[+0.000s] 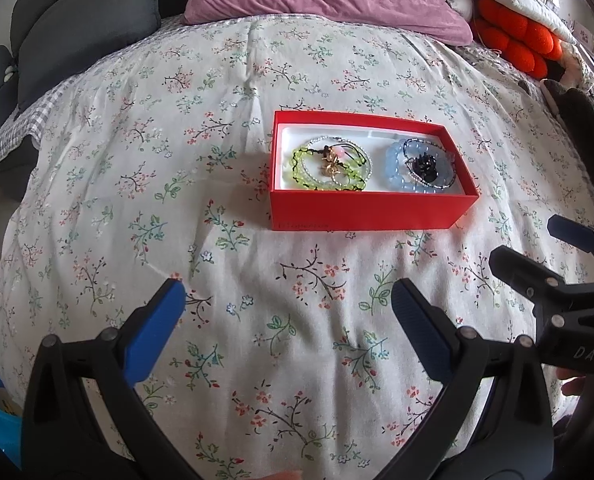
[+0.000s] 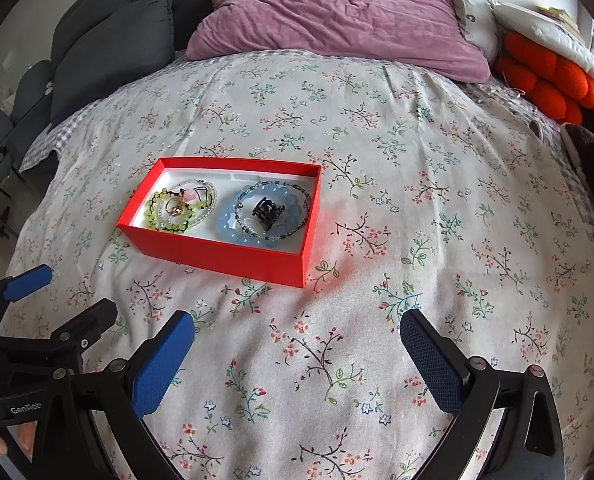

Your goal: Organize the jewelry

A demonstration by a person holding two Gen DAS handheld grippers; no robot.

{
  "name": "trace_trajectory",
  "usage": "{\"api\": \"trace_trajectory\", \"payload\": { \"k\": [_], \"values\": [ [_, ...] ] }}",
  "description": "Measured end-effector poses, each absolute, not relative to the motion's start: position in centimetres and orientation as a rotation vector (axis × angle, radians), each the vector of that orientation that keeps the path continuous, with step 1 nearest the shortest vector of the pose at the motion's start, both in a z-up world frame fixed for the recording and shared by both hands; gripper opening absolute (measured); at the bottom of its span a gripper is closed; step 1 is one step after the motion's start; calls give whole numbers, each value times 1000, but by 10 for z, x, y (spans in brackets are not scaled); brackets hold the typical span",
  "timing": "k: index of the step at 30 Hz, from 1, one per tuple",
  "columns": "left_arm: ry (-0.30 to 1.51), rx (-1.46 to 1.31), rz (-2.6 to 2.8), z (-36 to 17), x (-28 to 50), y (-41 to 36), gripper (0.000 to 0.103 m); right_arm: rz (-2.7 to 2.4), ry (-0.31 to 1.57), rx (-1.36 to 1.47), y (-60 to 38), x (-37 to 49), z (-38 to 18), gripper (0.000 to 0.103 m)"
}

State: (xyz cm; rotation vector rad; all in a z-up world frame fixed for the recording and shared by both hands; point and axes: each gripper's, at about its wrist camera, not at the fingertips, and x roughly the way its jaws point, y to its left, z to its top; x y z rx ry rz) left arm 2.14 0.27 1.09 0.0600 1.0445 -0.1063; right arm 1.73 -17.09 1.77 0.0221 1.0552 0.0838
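- Jewelry sits inside an open red box (image 1: 371,208) with a white lining, resting on a floral bedspread (image 1: 257,300) near the middle of the bed.
- In the box's left part lies a tangle: a green beaded bracelet (image 1: 303,168), a clear beaded strand (image 2: 211,196) and a small gold piece (image 1: 331,168) on top.
- In the right part, a pale blue chunky bracelet (image 2: 233,228) lies under a thin dark beaded strand (image 2: 273,236), with a black clip-like item (image 2: 267,210) in their middle.
- The left gripper (image 1: 289,304) hovers over bare bedspread on the near side of the box, jaws spread wide, nothing between them.
- The right gripper (image 2: 297,334) hangs likewise short of the box, jaws wide apart and empty.
- The two grippers are side by side, each showing at the edge of the other's view.
- A purple pillow (image 2: 337,20) lies at the far end of the bed, an orange knotted cushion (image 2: 549,80) to its right.
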Motion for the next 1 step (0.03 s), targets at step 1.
{"api": "trace_trajectory", "payload": {
  "k": [1],
  "values": [
    [1058, 48, -114, 8, 19, 3, 102, 81, 1055, 20, -171, 15, 17, 103]
  ]
}}
